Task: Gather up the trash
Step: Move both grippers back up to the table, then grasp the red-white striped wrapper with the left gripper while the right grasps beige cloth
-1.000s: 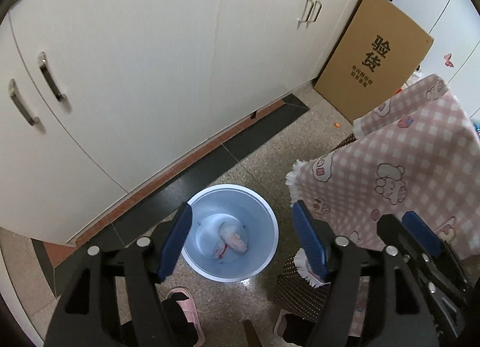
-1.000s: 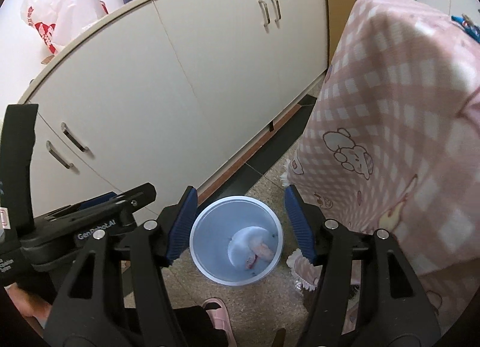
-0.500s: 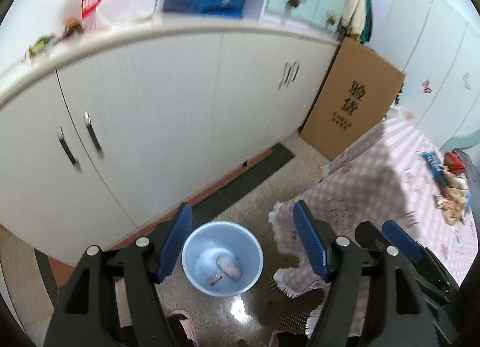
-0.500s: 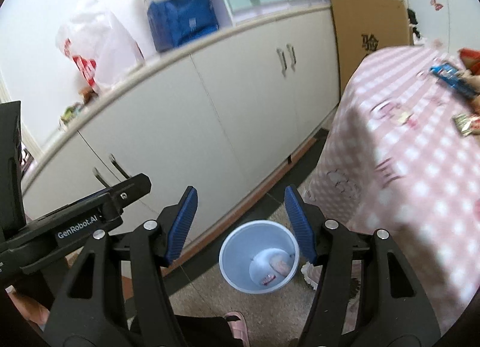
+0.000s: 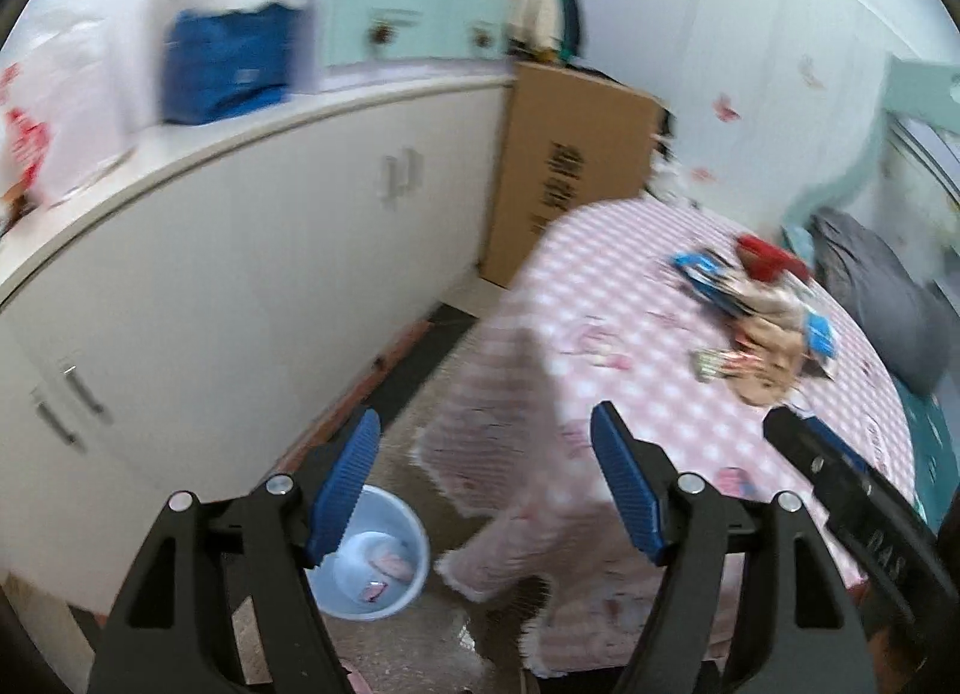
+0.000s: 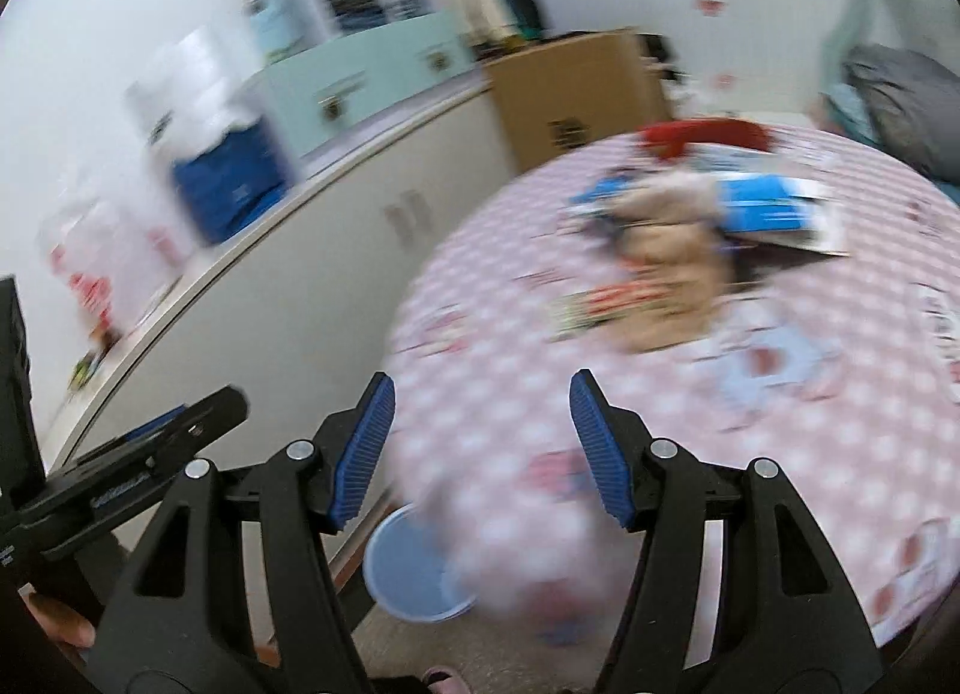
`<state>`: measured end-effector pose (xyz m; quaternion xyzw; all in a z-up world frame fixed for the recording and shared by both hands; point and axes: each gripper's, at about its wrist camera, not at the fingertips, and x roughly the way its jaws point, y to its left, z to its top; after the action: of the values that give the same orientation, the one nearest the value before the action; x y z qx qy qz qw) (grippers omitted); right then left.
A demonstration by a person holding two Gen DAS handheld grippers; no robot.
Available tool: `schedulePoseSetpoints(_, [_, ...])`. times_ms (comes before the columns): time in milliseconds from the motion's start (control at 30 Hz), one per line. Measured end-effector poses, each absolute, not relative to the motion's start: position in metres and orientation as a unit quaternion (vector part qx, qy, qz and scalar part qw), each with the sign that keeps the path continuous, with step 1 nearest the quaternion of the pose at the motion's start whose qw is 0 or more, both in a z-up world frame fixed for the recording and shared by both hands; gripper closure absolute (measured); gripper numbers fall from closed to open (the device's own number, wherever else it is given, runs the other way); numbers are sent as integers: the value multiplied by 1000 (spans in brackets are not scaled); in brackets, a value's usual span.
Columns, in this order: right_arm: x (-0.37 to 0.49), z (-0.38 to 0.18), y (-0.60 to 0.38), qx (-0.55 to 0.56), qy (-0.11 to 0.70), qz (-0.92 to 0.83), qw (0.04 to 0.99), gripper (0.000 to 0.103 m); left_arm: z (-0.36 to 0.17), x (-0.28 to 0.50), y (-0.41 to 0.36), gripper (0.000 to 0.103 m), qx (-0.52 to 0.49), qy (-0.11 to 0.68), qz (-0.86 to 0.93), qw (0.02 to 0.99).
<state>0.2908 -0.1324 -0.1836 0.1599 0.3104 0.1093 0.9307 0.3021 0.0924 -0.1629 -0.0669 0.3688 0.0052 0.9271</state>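
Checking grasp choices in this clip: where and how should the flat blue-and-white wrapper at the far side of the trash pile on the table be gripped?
Judging through blur: the blue-and-white wrapper lies flat on the pink checked tablecloth, its near-left part under the beige crumpled trash. Its right corner sticks out free. Bring the open right gripper from above and pinch that exposed right edge, one finger sliding under the thin sheet.

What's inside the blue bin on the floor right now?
The blue bin holds a pinkish-white crumpled piece and a small scrap with red on it. The left gripper's finger covers its near-left rim; in the right wrist view the tablecloth hides its contents.
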Motion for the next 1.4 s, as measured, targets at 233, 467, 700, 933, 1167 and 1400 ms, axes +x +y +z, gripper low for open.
schedulePoseSetpoints(233, [325,-206,-199,179,359,75,913,59,-176,345,33,32,-39,398,-49,915])
schedulePoseSetpoints(467, [362,-217,-208,170,389,65,903,62,-187,377,-2,32,5,413,-81,907])
schedulePoseSetpoints(700, [388,-220,-213,163,406,89,895,92,-195,405,-35,31,51,419,-117,899])
schedulePoseSetpoints(933, [366,-207,-229,139,367,69,917,98,-206,419,-57,32,58,427,-155,889])
schedulePoseSetpoints(1167, [356,-208,-255,150,360,60,919,98,-216,434,-77,32,92,424,-182,882])
schedulePoseSetpoints(1400, [365,-207,-240,139,368,70,917,96,-222,446,-77,36,71,434,-202,875])
